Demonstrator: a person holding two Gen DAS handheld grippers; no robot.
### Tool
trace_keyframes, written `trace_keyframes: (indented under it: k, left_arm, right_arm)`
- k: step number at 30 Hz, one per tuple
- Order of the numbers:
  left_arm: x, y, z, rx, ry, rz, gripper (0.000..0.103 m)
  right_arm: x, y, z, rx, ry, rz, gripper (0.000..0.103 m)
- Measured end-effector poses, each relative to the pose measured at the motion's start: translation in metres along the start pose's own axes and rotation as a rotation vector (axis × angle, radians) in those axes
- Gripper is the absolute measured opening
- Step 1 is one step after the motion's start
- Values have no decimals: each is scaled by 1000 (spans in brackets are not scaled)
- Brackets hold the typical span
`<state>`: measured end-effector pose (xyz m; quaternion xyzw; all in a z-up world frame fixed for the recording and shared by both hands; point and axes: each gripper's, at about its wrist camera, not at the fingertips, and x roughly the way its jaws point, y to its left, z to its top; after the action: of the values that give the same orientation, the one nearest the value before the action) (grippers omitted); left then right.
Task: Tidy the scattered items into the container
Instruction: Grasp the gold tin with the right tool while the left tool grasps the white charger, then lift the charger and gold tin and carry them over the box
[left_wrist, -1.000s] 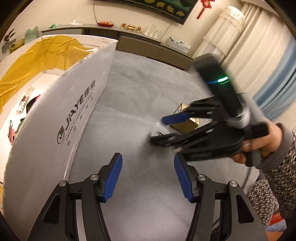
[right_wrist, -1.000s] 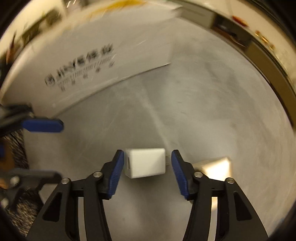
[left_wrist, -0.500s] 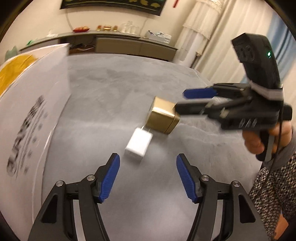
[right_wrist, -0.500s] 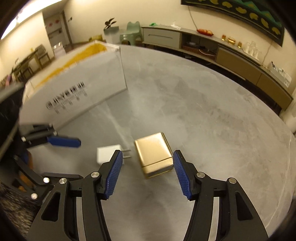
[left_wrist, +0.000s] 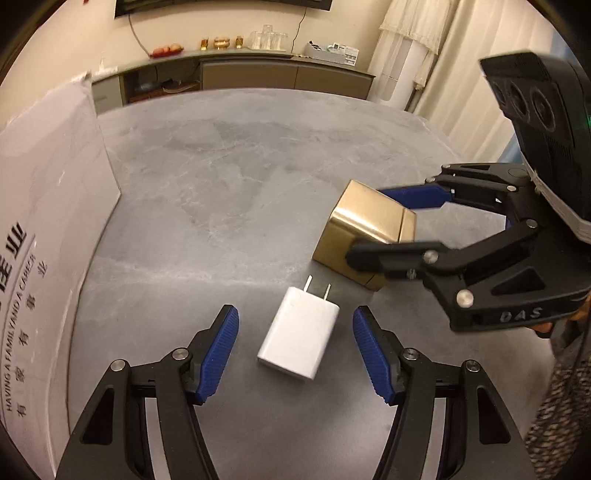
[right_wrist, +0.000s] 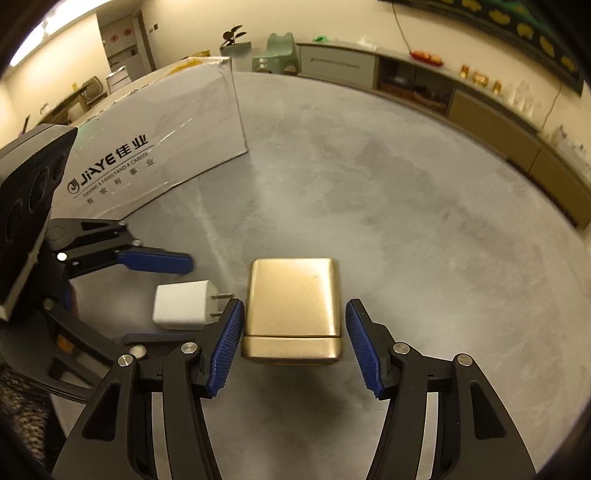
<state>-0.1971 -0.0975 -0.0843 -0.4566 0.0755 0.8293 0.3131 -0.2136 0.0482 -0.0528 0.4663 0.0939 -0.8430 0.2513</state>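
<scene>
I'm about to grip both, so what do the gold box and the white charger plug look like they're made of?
Gold box: probably metal or metallised card with a satin finish, given its soft brushed sheen and rounded edges; which one is unclear. White charger plug: matte, smooth moulded plastic, with two bare metal prongs. Both grippers, left and right, are open.

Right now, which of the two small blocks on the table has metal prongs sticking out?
The white charger, lying flat between the left gripper's open jaws. The gold box beside it is smooth-sided, with no prongs.
</scene>
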Motion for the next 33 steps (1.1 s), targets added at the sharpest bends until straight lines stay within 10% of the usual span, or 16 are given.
trace_keyframes:
  k: [2,33]
  left_arm:
    - [-1,-2,-1,8,-4,9,33]
    - [-87,-9,-54,-65,-76,-48,32]
  right_arm:
    - [3,2,-2,4,15,-10,52]
    - [-46,84,-90,360,-67,-193,51]
